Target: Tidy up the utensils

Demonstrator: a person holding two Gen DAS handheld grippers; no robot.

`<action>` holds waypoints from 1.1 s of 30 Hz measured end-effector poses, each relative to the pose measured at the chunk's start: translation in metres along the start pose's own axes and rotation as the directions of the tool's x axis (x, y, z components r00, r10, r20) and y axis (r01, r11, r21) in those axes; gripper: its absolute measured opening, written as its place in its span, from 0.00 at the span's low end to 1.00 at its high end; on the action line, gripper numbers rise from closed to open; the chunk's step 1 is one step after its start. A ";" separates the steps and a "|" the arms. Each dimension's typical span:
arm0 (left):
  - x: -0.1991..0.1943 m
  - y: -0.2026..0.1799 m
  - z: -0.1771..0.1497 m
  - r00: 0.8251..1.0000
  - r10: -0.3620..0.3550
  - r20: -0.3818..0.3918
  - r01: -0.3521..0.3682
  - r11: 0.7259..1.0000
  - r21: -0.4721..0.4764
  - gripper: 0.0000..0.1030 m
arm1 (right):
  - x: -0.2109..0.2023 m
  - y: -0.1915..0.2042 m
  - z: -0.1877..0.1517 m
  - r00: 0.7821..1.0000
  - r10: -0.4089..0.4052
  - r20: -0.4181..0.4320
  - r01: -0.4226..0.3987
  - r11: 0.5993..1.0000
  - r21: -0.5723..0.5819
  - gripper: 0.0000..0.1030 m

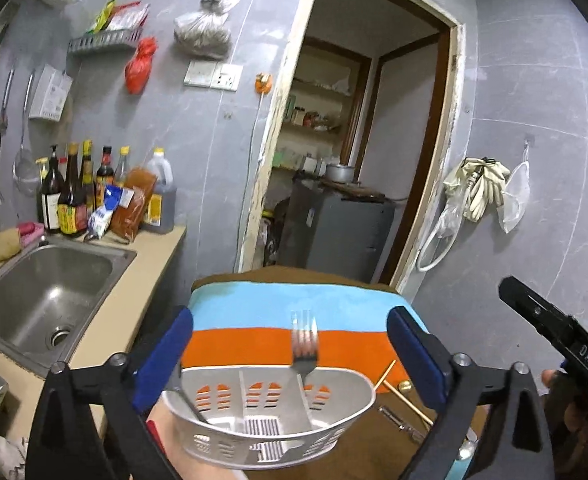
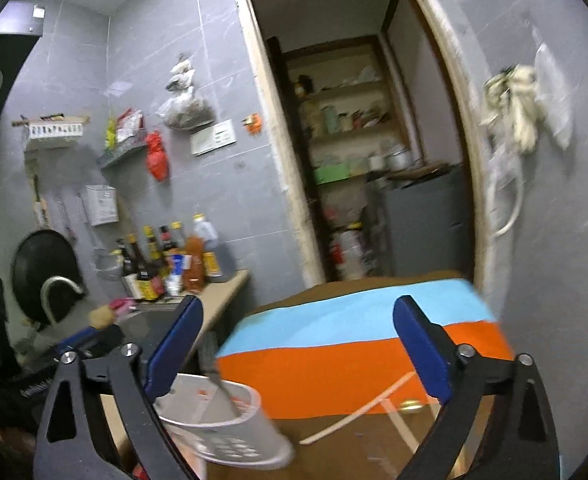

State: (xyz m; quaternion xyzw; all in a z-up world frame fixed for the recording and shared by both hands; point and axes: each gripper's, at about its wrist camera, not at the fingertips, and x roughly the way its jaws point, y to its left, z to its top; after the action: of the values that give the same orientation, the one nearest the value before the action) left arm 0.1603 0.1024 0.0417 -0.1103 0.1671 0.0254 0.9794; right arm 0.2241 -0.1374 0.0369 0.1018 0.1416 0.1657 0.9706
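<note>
Grey tiled kitchen wall and an open doorway fill the background beyond the striped cloth (image 1: 294,312) on my table. Both tools are released: the left gripper (image 1: 290,356) frames the white holder (image 1: 270,424) with its pads off it, the right gripper (image 2: 298,356) holds nothing. A fork (image 1: 305,344) already stands in the holder's right section. Next I'd go for the chopsticks (image 1: 408,400) at four o'clock of the holder — come in low, pinch mid-length, drop them upright. My left view shows the holder's dividers and a handle in its left section; my right view is blurred — it shows only the holder's side.
</note>
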 end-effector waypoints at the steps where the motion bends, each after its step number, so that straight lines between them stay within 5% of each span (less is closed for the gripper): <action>1: 0.000 -0.004 0.000 1.000 -0.001 0.005 0.001 1.000 0.007 0.97 | -0.005 -0.004 0.001 1.000 -0.023 0.004 0.023 1.000 -0.014 0.92; 7: -0.001 -0.042 -0.008 0.999 -0.025 0.026 0.022 0.996 0.083 0.97 | -0.034 -0.032 0.004 0.987 -0.159 0.013 0.160 0.984 -0.073 0.93; 15: 0.005 -0.092 -0.023 0.997 -0.069 0.034 0.063 0.987 0.149 0.97 | -0.053 -0.070 0.010 0.973 -0.232 -0.001 0.231 0.970 -0.078 0.93; 23: 0.022 -0.126 -0.044 0.998 -0.062 -0.012 0.063 0.983 0.175 0.97 | -0.050 -0.113 0.004 0.968 -0.243 -0.056 0.239 0.968 -0.072 0.94; 33: 0.058 -0.149 -0.088 0.985 -0.005 -0.172 0.033 0.987 0.156 0.97 | -0.010 -0.174 -0.026 0.966 -0.175 -0.193 0.167 0.984 -0.055 0.93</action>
State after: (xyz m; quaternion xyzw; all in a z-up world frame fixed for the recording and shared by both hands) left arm 0.1993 -0.0617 -0.0270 -0.0354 0.2508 -0.0070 0.9674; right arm 0.2580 -0.2981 -0.0275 0.0536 0.2420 0.0933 0.9643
